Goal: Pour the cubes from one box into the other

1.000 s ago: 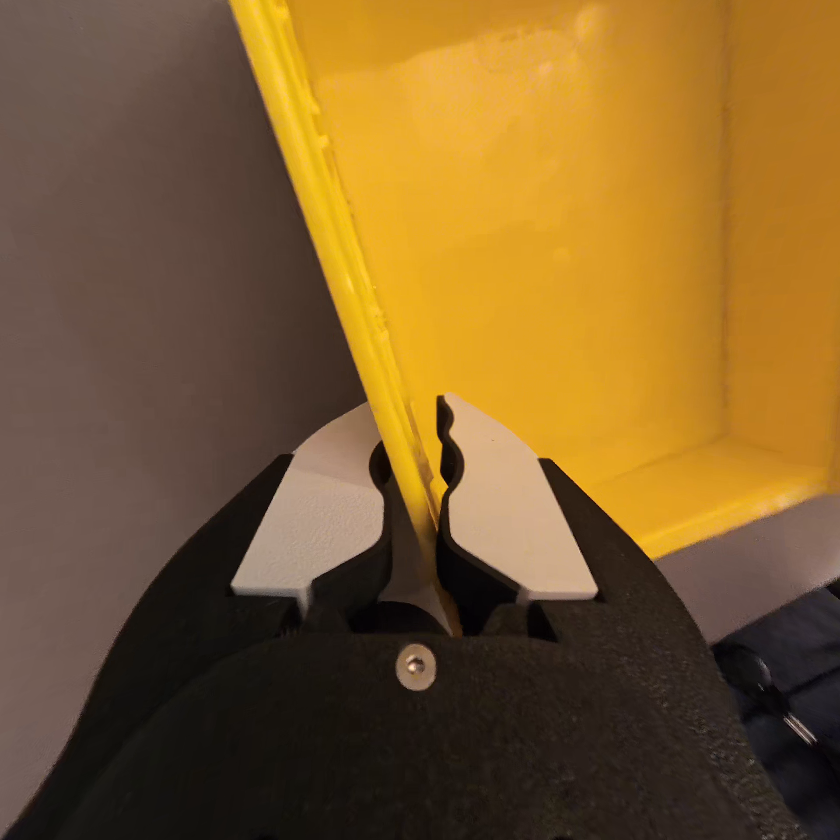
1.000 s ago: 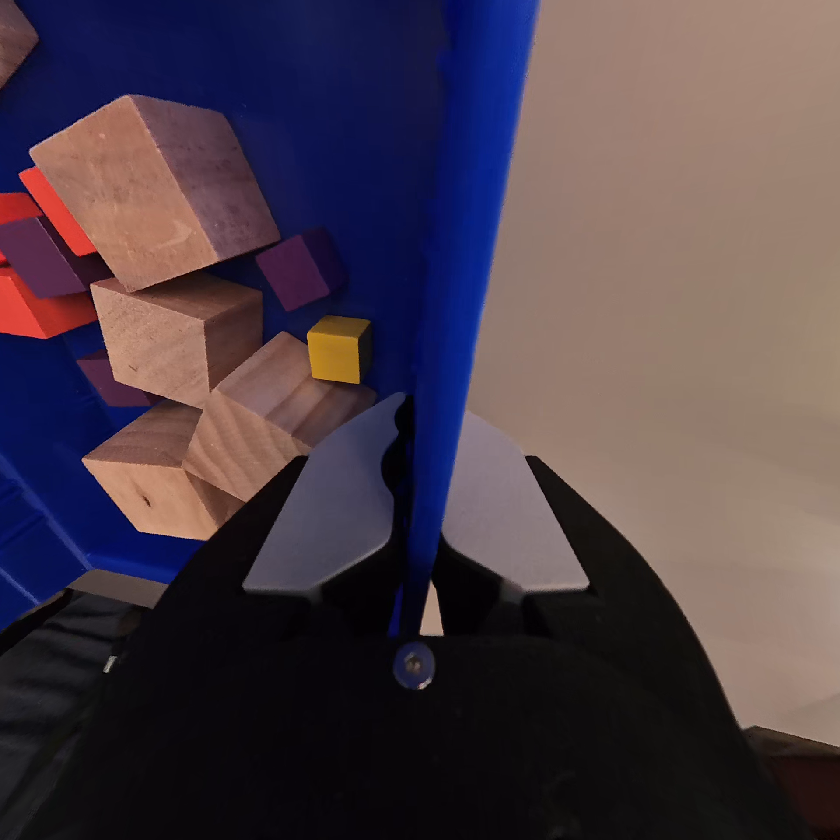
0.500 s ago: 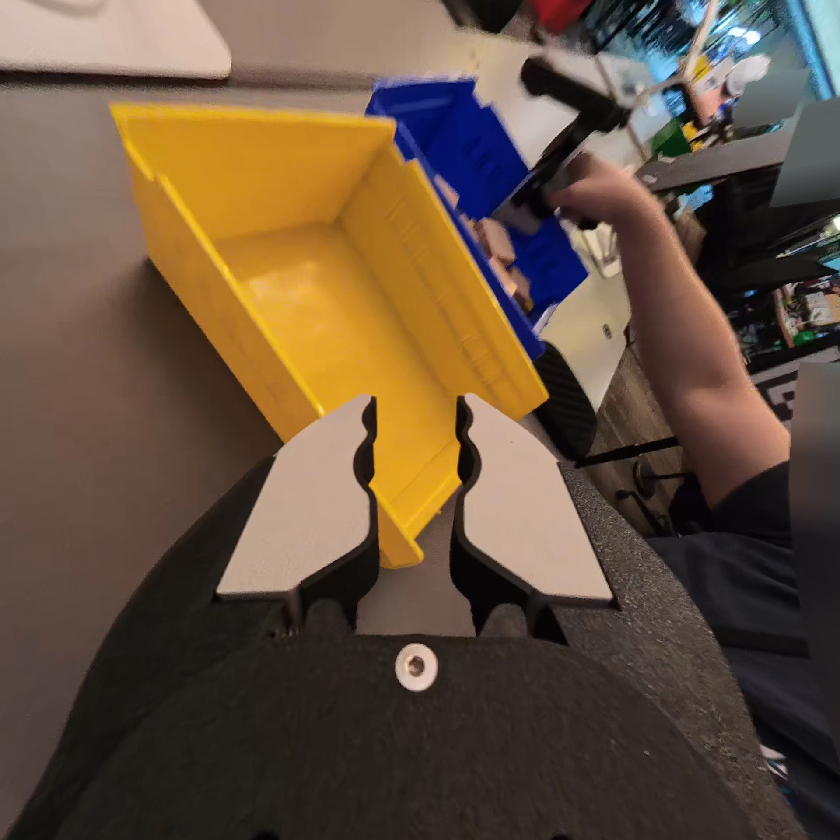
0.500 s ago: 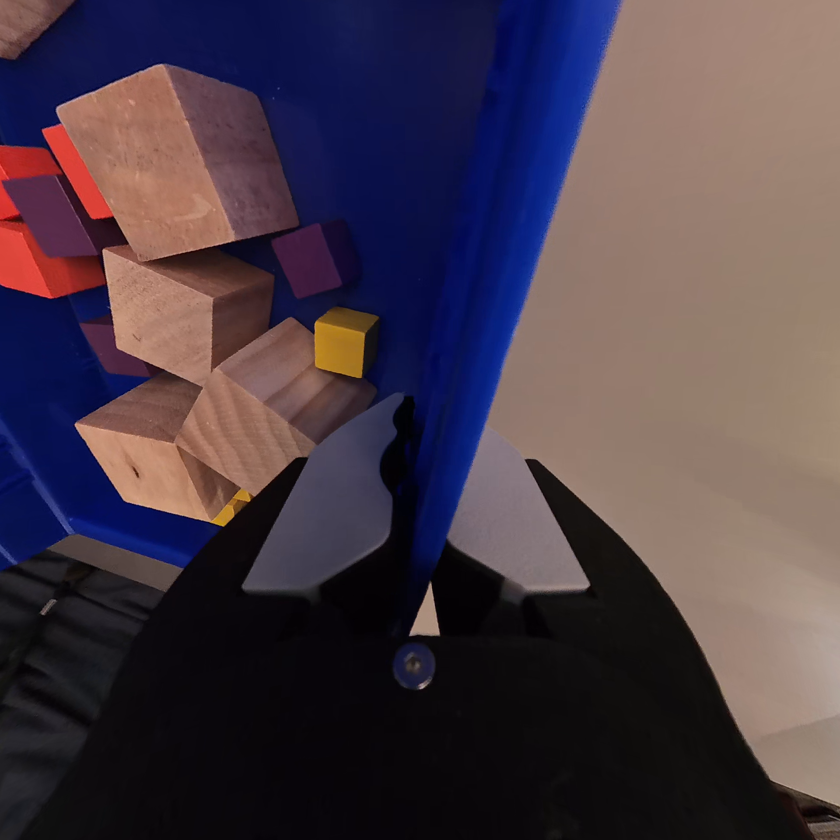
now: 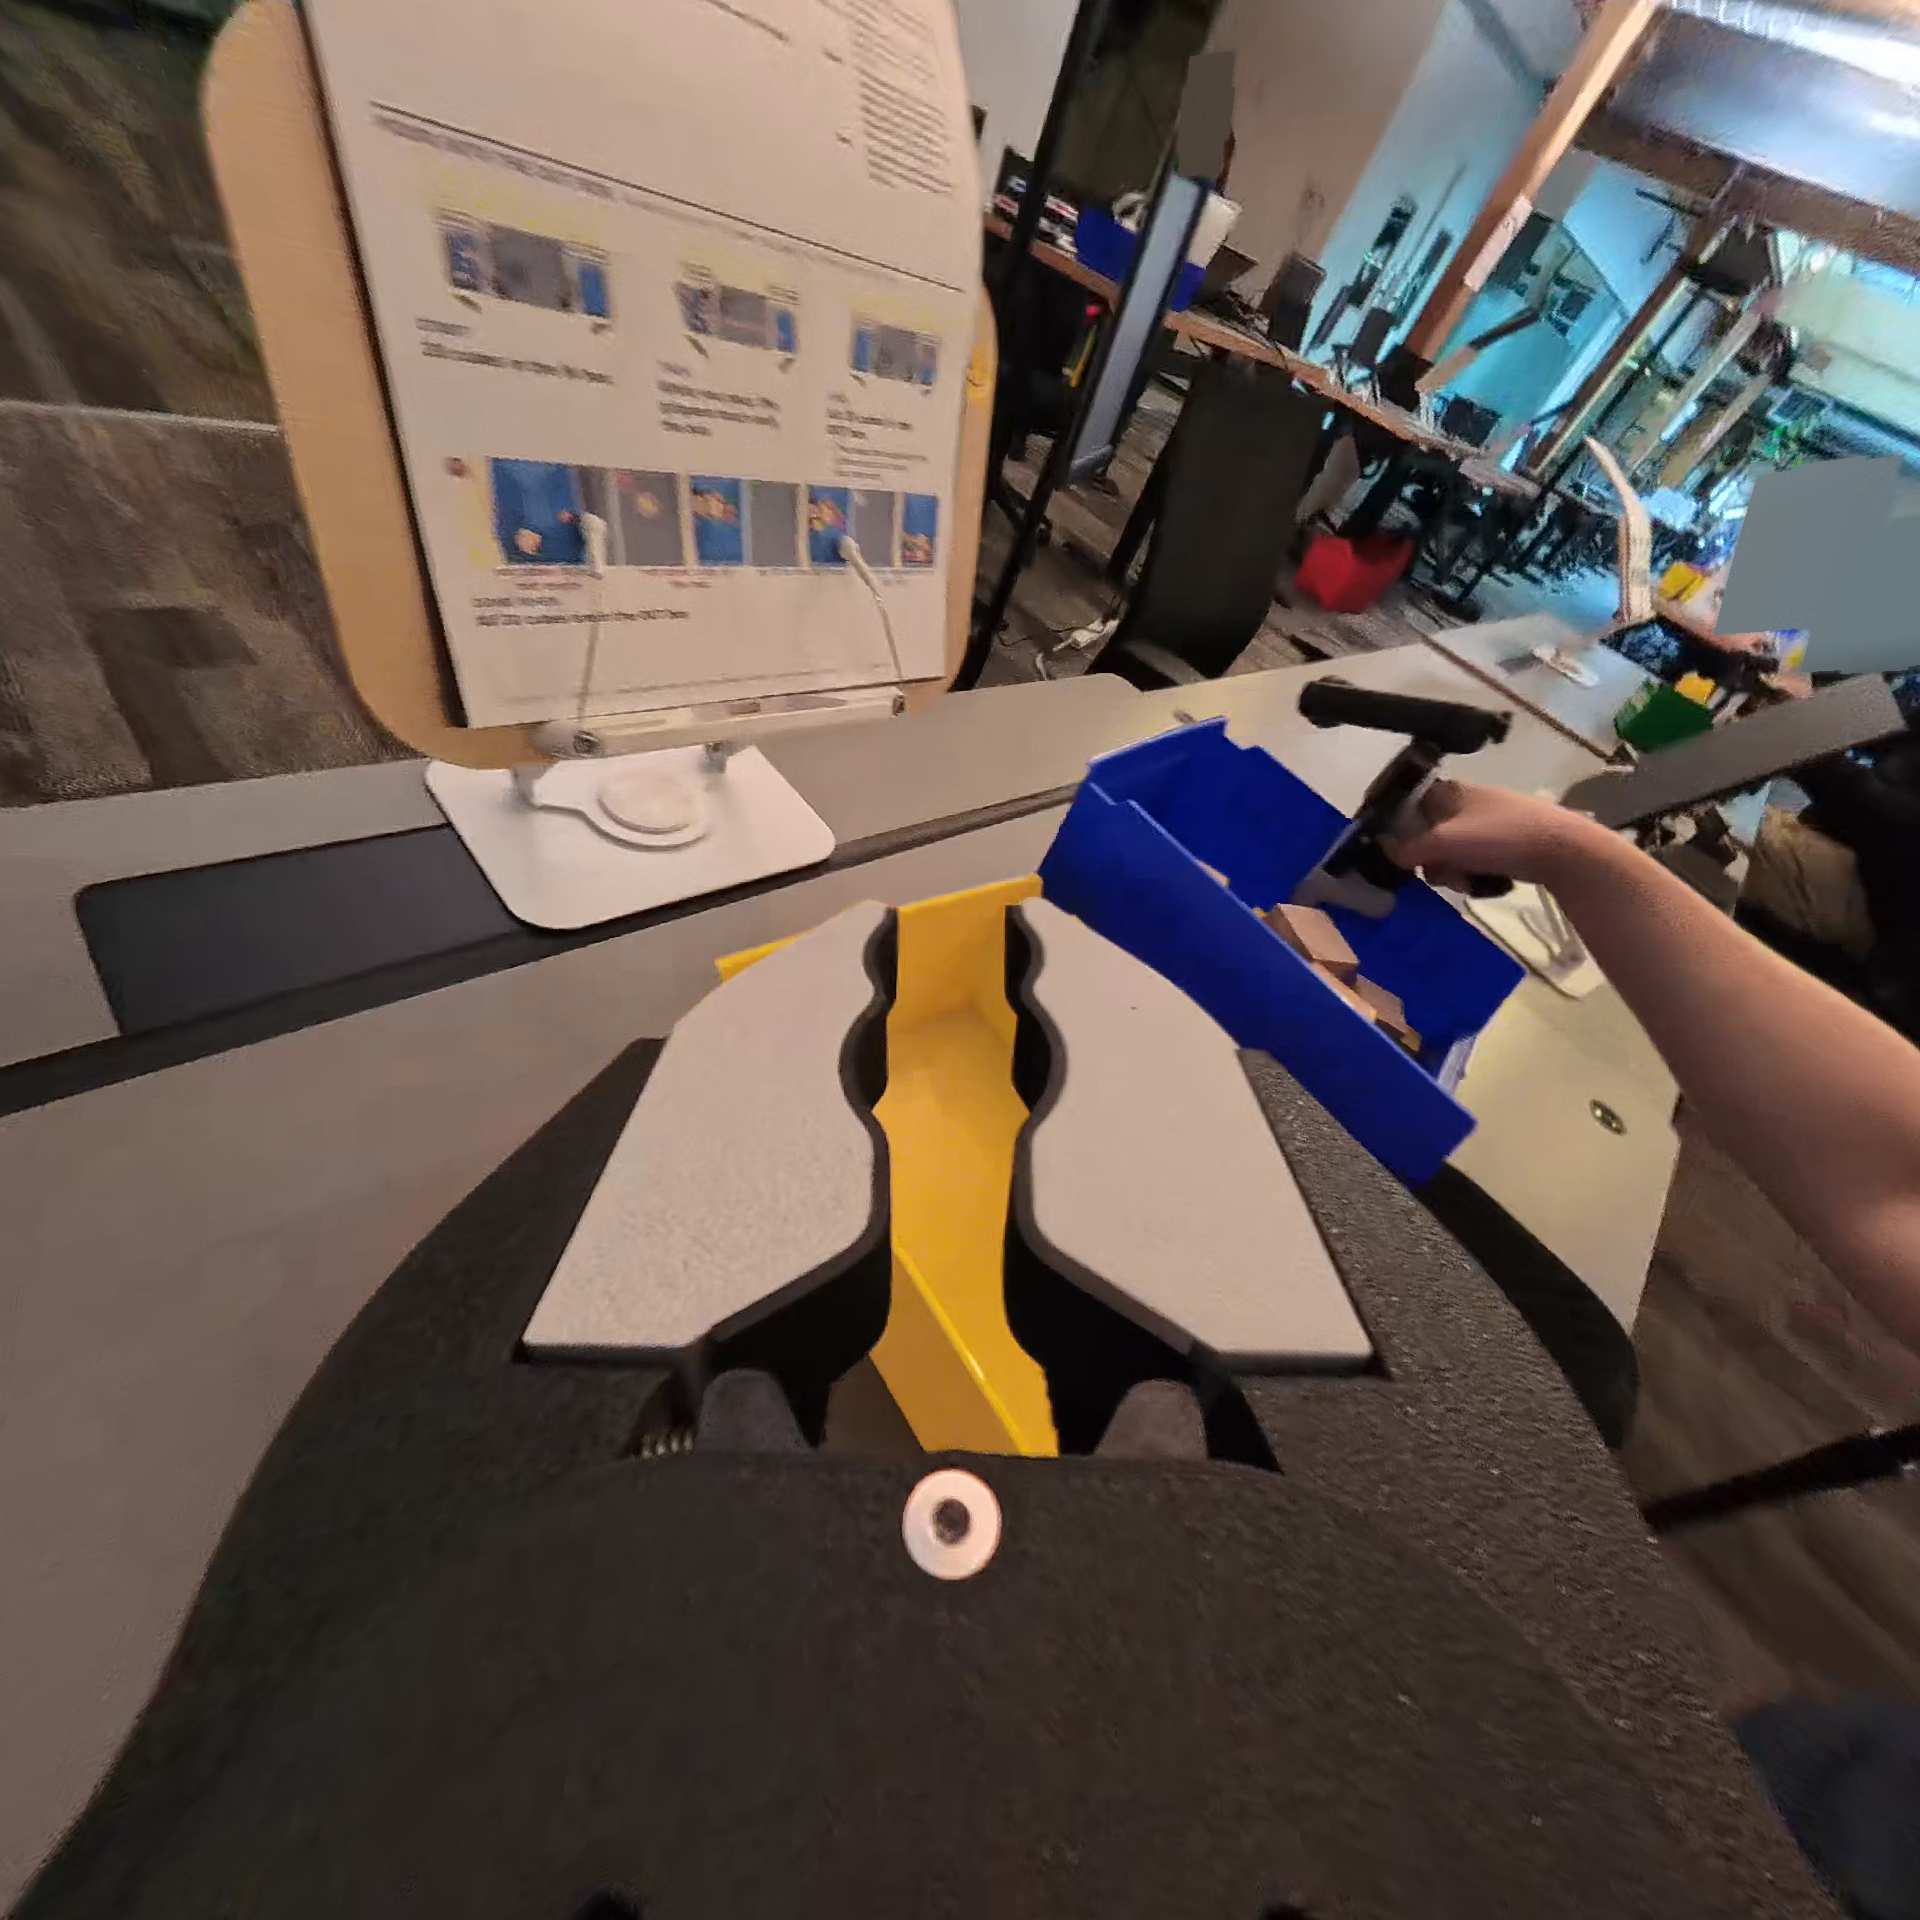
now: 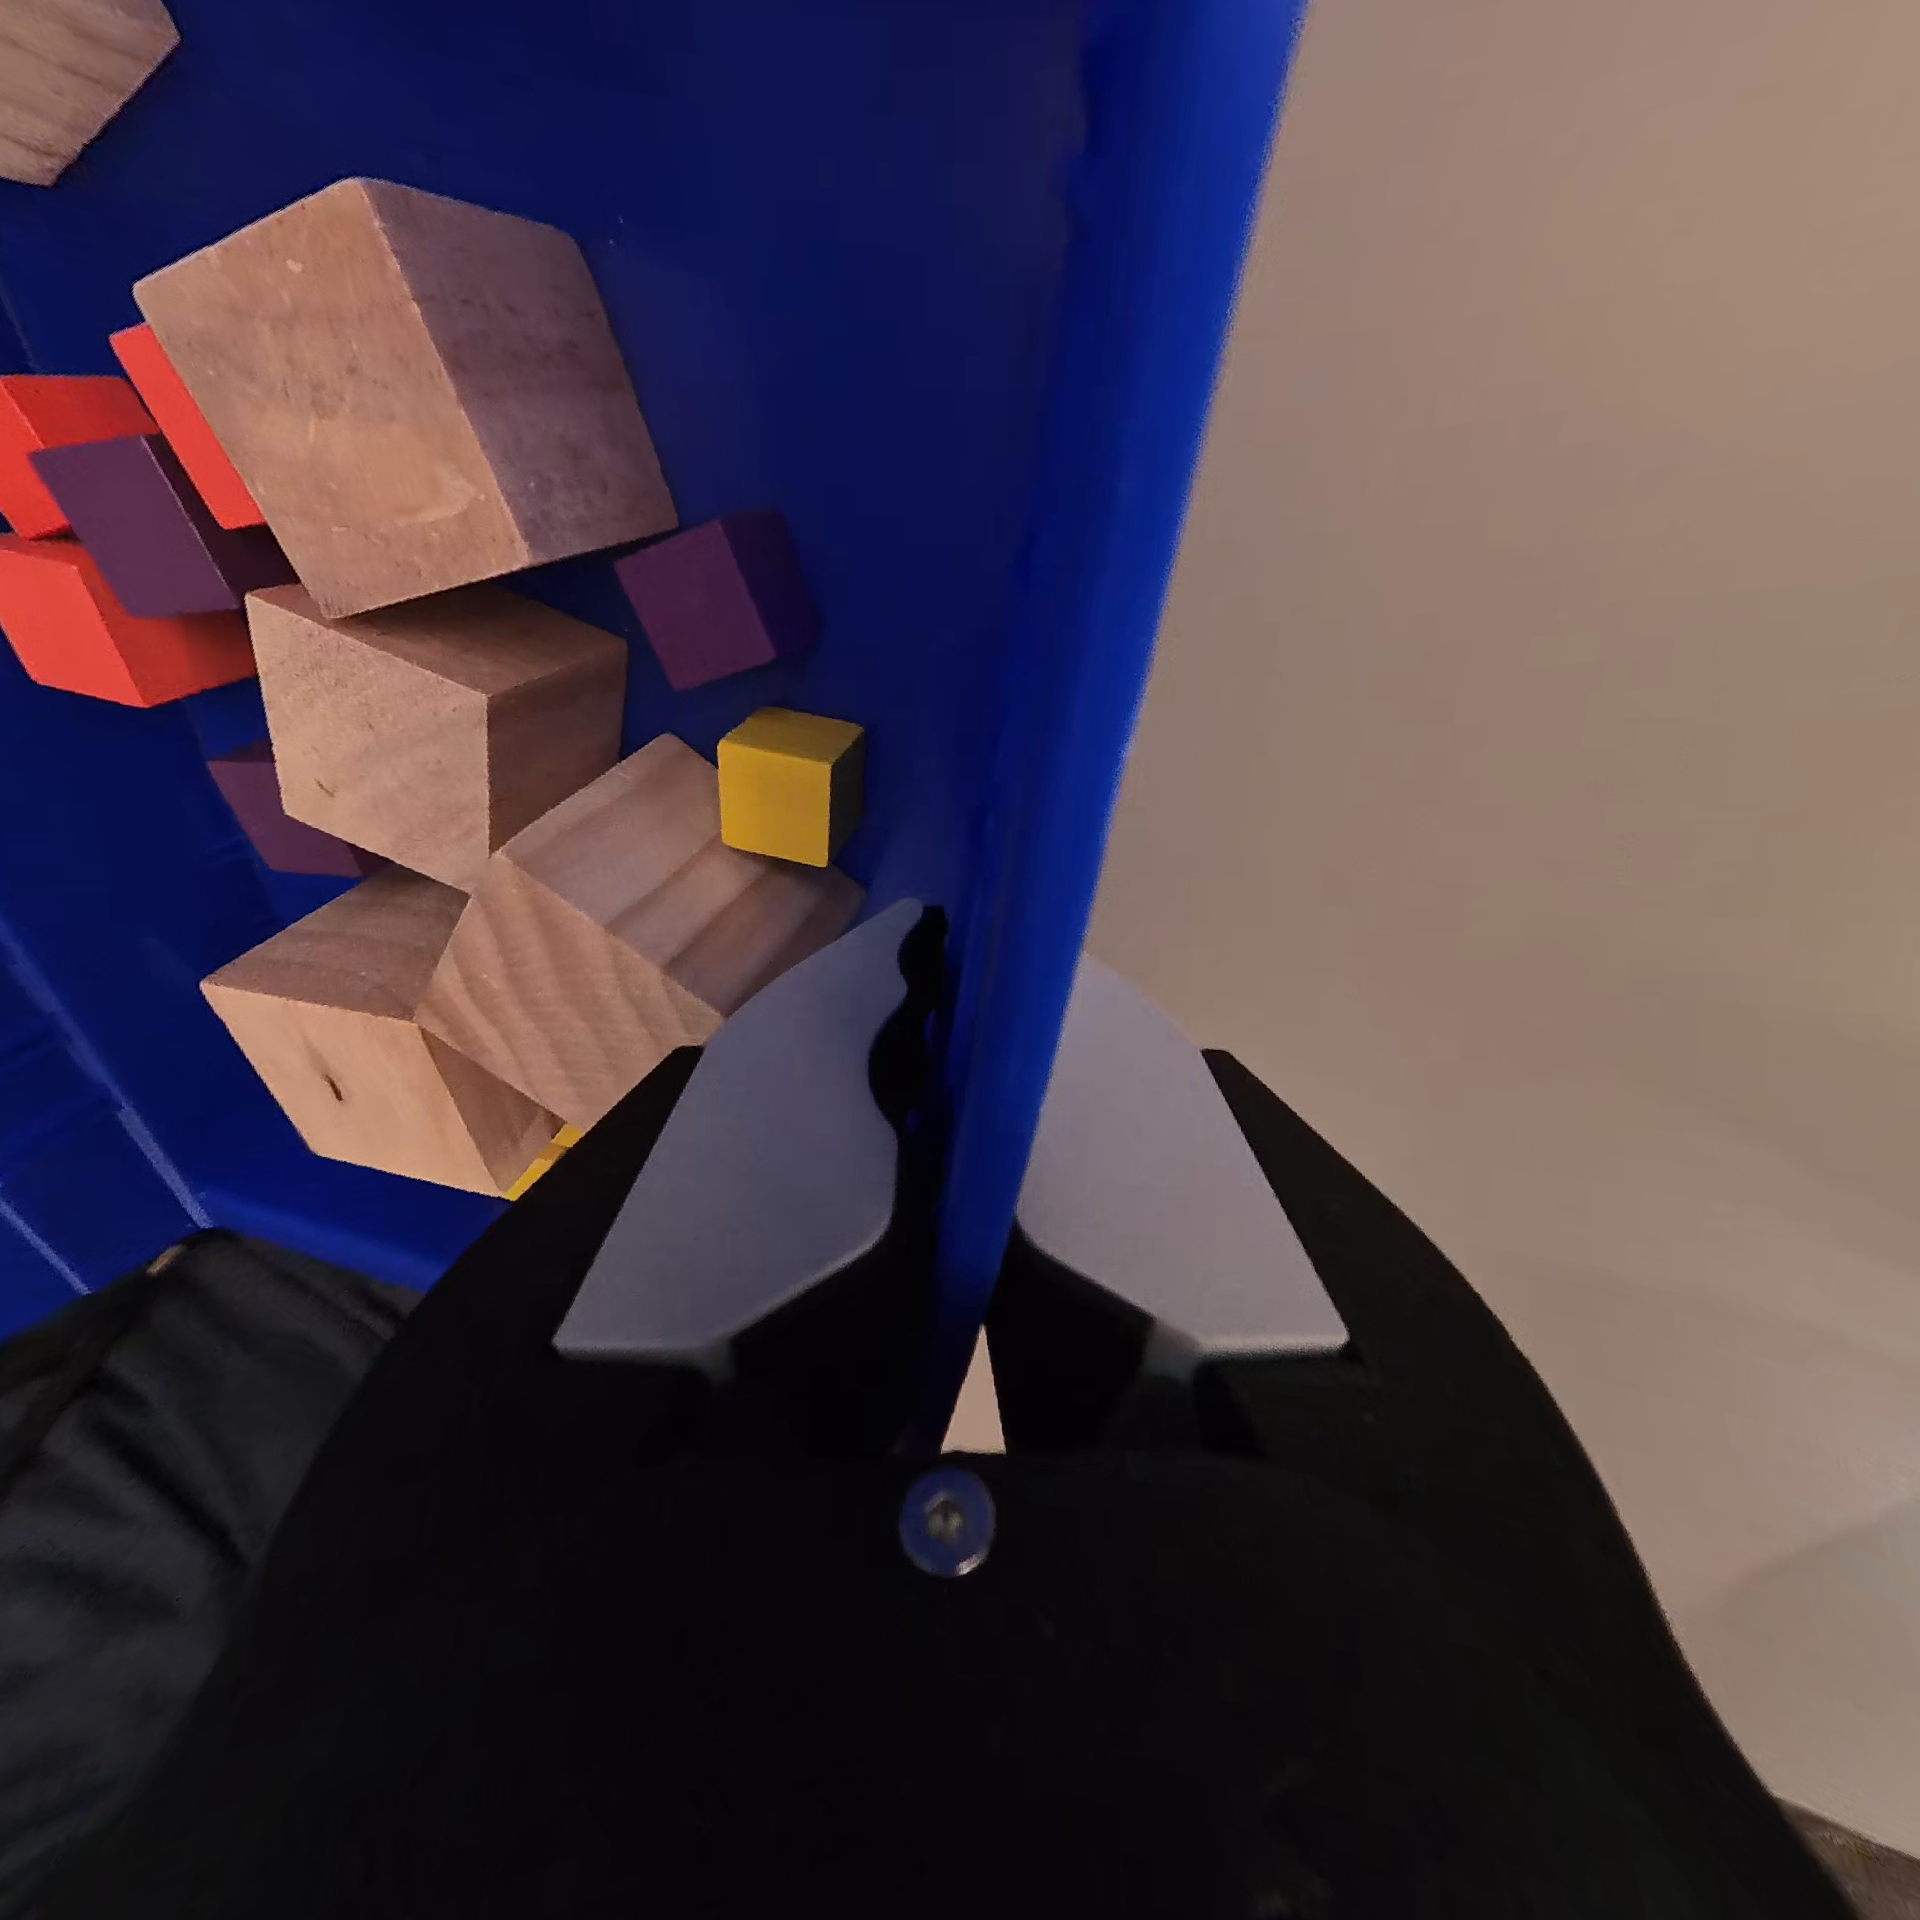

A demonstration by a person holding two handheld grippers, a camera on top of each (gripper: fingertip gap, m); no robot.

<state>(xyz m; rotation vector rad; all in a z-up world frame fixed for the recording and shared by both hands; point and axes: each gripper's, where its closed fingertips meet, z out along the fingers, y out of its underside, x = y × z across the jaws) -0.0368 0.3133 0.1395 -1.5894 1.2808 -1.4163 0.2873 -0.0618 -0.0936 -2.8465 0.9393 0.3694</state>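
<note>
The left gripper (image 5: 945, 935) hangs with its jaws spread and nothing between them, above the yellow box (image 5: 951, 1122), which shows through the gap and seems to rest on the grey table (image 5: 312, 1143). Beyond, to its right, the right gripper (image 6: 971, 935) pinches the side wall of the tilted blue box (image 6: 883, 312). Wooden cubes (image 6: 405, 395) with smaller red, purple and yellow ones lie heaped inside.

Open table (image 5: 312, 1195) left of the yellow box (image 5: 951, 1101): clear pass. Right side blocked by the tilted blue box (image 5: 1247, 966), touching or just beside it. Far side: document stand (image 5: 634, 821) and dark mat (image 5: 291, 914).
</note>
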